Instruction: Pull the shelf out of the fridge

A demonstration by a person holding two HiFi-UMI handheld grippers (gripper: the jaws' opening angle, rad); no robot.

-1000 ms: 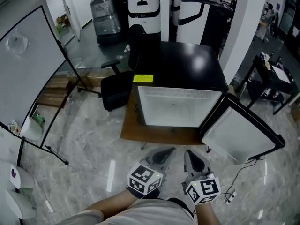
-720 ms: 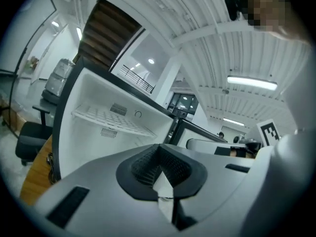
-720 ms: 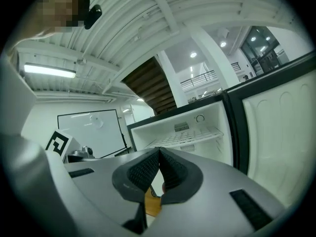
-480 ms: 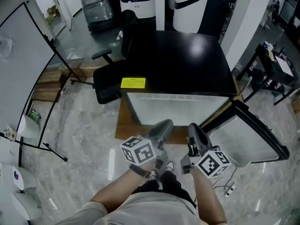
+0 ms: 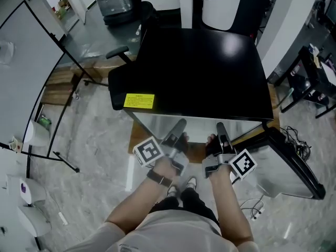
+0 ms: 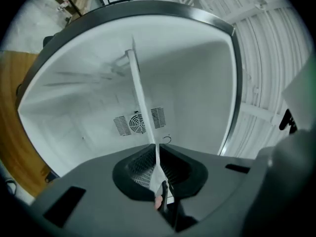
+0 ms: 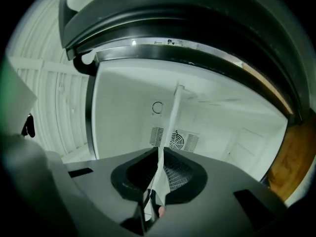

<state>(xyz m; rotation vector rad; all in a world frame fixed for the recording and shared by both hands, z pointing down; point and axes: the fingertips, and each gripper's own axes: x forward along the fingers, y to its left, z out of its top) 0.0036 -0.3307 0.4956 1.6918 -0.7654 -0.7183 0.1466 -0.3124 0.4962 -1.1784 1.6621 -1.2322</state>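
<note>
The shelf [image 6: 139, 98] is a thin white sheet inside the open black fridge [image 5: 199, 67]. The left gripper [image 5: 180, 125] and right gripper [image 5: 220, 126] have their fingers pinched tight on its front edge. The fridge sits on a wooden board [image 5: 137, 136] on the marbled floor [image 5: 94, 140].

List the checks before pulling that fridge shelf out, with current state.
1. Fridge door open, out of the pull path: ok.
2. Left gripper jaws closed on the shelf front edge: ok.
3. Right gripper jaws closed on the same edge: ok.
4. Both grippers side by side at the fridge front: ok.
5. Nothing seen standing on the shelf: ok.
6. Shelf free to slide in its supports: cannot tell.
</note>
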